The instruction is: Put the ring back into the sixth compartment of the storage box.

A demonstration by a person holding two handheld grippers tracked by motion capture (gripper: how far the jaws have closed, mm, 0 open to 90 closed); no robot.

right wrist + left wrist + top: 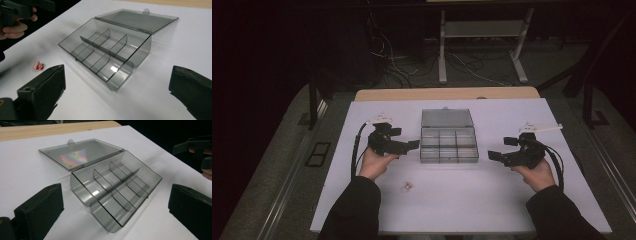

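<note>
A clear grey plastic organiser box (448,145) lies in the middle of the white table top, its lid (447,118) folded flat behind it and its several compartments (117,192) (105,53) empty. My left gripper (412,145) hovers just left of the box, jaws wide apart and empty. My right gripper (495,156) is held a little to the right of the box, also open with nothing in it. A small red and white object (406,187) (38,65) lies on the table in front of the box, toward the left.
The white sheet (462,210) covers a wooden table whose far edge (447,93) shows behind the lid. Beyond it are dark floor, cables and a white stand (442,55). Bare white surface lies on both sides of the box.
</note>
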